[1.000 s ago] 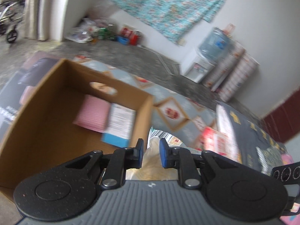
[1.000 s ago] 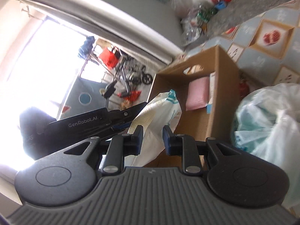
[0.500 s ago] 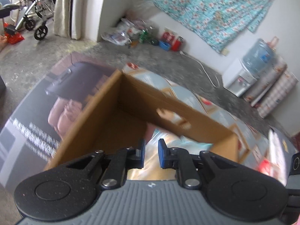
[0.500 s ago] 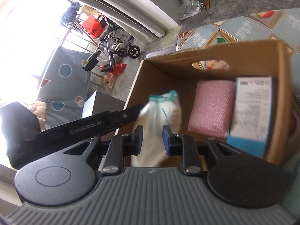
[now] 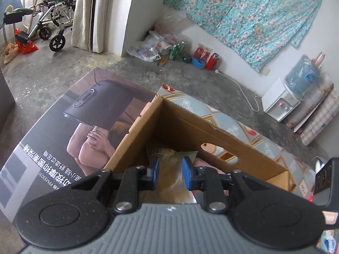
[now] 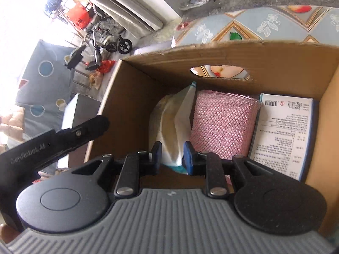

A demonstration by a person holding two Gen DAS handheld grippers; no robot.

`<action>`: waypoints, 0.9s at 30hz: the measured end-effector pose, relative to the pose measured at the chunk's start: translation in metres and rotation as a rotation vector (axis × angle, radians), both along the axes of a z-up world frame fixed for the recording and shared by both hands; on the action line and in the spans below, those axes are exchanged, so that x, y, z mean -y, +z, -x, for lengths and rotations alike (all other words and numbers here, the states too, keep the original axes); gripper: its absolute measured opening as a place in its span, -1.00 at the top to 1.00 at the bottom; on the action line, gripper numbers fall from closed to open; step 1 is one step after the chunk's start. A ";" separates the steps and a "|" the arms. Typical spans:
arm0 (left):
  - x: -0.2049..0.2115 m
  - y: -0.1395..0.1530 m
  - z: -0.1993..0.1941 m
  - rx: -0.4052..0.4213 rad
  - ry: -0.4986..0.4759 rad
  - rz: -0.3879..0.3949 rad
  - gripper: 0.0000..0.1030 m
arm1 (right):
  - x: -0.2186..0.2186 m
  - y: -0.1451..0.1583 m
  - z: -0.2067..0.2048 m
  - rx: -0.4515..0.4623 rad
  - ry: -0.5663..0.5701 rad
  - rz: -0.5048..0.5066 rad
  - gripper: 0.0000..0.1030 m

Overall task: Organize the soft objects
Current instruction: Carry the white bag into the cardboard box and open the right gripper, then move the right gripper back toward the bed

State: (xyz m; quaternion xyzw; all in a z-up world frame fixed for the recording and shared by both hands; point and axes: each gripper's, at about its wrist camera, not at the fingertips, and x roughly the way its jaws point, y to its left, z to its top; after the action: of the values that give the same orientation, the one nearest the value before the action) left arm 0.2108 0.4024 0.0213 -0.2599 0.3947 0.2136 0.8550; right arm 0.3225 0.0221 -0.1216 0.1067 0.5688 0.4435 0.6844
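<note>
1. Left wrist view: the left hand-held gripper [image 5: 168, 173] sits low centre, its blue pads clamped on a soft plastic package [image 5: 169, 182] at the near corner of the cardboard box [image 5: 190, 124].
2. Right wrist view: the right hand-held gripper [image 6: 171, 156] grips the same white-and-teal package [image 6: 171, 124], which stands upright inside the box [image 6: 264, 57] at frame centre.
3. Just right of the package lies a pink textured pad [image 6: 222, 122], touching it.
4. Further right, a printed white-and-blue carton [image 6: 281, 135] leans against the box's right wall.
5. Upper left of the left view, a wheelchair [image 5: 50, 21] stands on the floor.
</note>
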 end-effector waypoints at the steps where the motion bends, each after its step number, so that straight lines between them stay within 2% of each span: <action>1: 0.002 0.004 0.004 0.005 -0.001 -0.001 0.41 | 0.007 0.005 0.003 -0.001 -0.005 -0.013 0.58; 5: 0.018 0.023 0.021 0.018 -0.026 -0.010 0.27 | 0.045 0.028 0.020 0.010 -0.034 -0.068 0.55; 9: 0.047 0.045 0.041 0.062 -0.088 -0.005 -0.01 | 0.101 0.051 0.047 0.066 -0.082 -0.118 0.54; 16: 0.137 0.069 0.077 0.137 -0.266 -0.025 -0.55 | 0.220 0.071 0.097 0.162 -0.189 -0.143 0.46; 22: 0.226 0.072 0.099 0.165 -0.432 -0.022 -0.69 | 0.322 0.071 0.132 0.216 -0.311 -0.143 0.33; 27: 0.290 0.067 0.108 0.188 -0.539 0.013 -0.75 | 0.397 0.055 0.157 0.226 -0.412 -0.144 0.21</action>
State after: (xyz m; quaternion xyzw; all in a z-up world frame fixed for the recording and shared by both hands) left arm 0.1030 0.1124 0.0882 -0.1698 0.3700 -0.0492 0.9120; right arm 0.1657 -0.3750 -0.0665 0.2185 0.4219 0.3431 0.8103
